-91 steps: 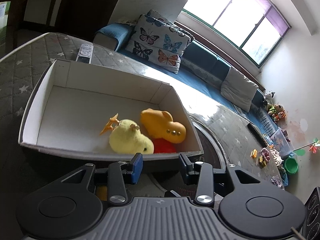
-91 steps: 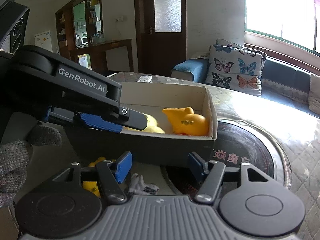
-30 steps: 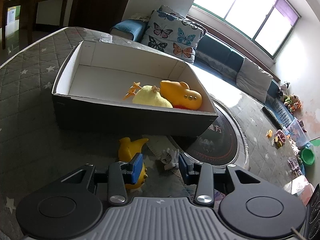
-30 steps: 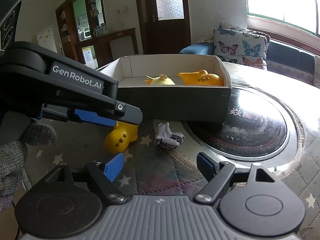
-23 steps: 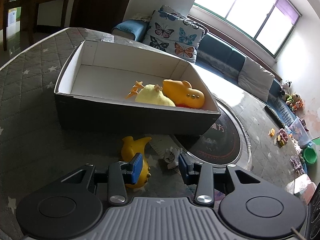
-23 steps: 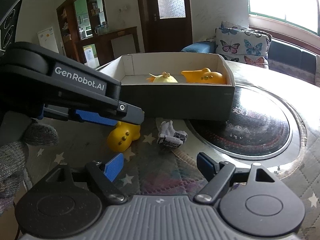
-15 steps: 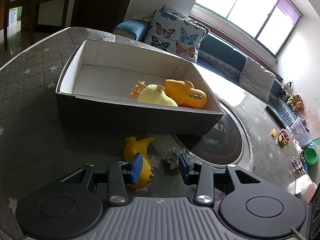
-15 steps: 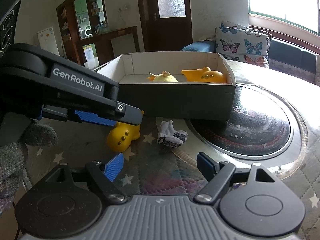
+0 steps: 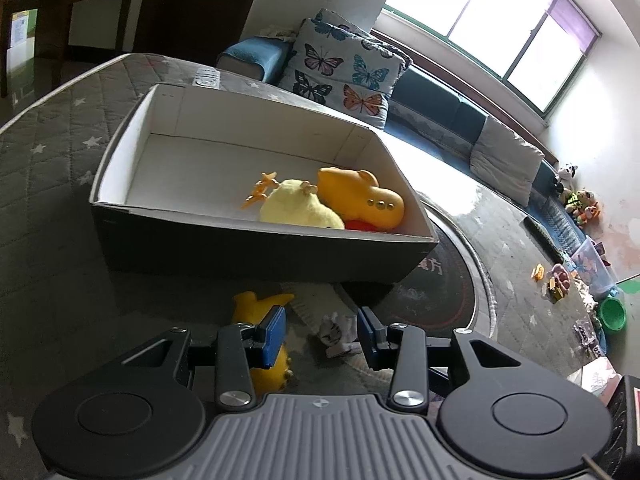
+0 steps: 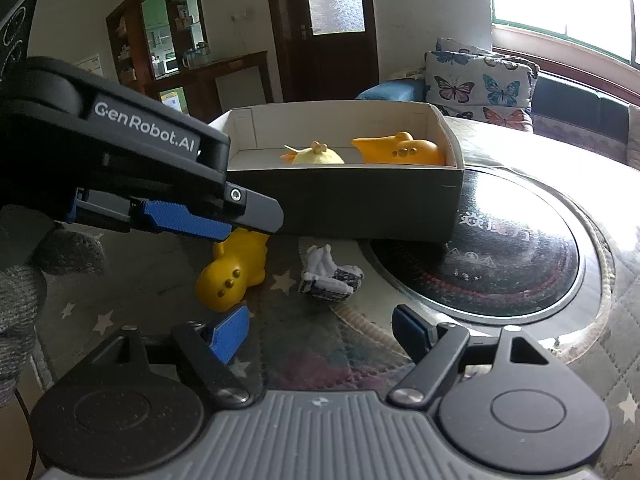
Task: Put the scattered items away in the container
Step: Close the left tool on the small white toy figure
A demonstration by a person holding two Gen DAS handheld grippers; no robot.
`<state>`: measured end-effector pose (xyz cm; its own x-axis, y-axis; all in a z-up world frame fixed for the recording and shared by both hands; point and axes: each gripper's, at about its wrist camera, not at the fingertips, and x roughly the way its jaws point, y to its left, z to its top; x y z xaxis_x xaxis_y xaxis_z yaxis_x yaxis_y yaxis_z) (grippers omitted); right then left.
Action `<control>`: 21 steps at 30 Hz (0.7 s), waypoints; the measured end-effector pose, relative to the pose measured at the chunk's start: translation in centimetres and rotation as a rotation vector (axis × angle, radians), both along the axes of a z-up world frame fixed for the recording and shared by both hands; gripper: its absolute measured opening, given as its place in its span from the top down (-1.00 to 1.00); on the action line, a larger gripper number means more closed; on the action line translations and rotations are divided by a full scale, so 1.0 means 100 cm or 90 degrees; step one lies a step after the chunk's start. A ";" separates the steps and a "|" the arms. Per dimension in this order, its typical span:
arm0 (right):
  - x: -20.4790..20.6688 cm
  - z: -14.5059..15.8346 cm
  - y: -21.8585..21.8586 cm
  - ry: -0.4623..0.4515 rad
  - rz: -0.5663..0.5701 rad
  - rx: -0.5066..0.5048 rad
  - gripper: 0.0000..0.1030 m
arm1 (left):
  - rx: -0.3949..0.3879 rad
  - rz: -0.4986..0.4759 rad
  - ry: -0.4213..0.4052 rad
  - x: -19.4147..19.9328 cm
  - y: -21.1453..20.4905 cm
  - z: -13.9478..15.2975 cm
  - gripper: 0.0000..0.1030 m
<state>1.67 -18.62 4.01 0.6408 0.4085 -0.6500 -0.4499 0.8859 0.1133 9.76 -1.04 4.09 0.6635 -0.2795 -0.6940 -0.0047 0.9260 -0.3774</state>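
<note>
A dark cardboard box (image 9: 256, 254) (image 10: 360, 208) with a white inside stands on the table. In it lie a pale yellow plush (image 9: 298, 210) (image 10: 318, 156), an orange rubber toy (image 9: 360, 198) (image 10: 404, 148) and something red (image 9: 358, 225). In front of the box lie a yellow rubber toy (image 9: 262, 310) (image 10: 234, 270) and a small white-and-black figure (image 9: 336, 330) (image 10: 330, 274). My left gripper (image 9: 321, 336) is open just above these two, empty. My right gripper (image 10: 320, 330) is open near the figure, empty. The left gripper's fingers (image 10: 188, 222) cross the right wrist view.
The table has a grey quilted star cover (image 9: 48, 152) and a dark round glass inset (image 10: 516, 248). A remote (image 9: 206, 78) lies behind the box. A sofa with butterfly cushions (image 9: 340, 76) runs behind. Toys and a green bowl (image 9: 612, 314) litter the floor. A gloved hand (image 10: 20, 292) is at left.
My left gripper drew back from over the box and came down in front of it, closer to the yellow toy and the figure. My right gripper opened wider and backed off.
</note>
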 end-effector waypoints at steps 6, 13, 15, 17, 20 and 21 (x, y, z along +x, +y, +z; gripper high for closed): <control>0.010 -0.003 -0.001 0.005 -0.007 0.002 -0.48 | -0.011 -0.011 0.013 0.012 -0.006 -0.004 0.19; 0.018 -0.005 0.002 0.008 -0.009 0.006 -0.36 | -0.022 -0.025 0.030 0.024 -0.012 -0.010 0.19; 0.021 -0.006 0.003 0.010 -0.009 0.008 -0.36 | -0.024 -0.027 0.034 0.026 -0.012 -0.012 0.19; 0.024 -0.007 0.004 0.011 -0.010 0.011 -0.34 | -0.026 -0.028 0.039 0.029 -0.013 -0.014 0.19; 0.028 -0.008 0.005 0.014 -0.009 0.013 -0.24 | -0.029 -0.031 0.045 0.033 -0.014 -0.017 0.19; 0.029 -0.009 0.006 0.014 -0.008 0.015 -0.22 | -0.031 -0.032 0.047 0.035 -0.014 -0.018 0.19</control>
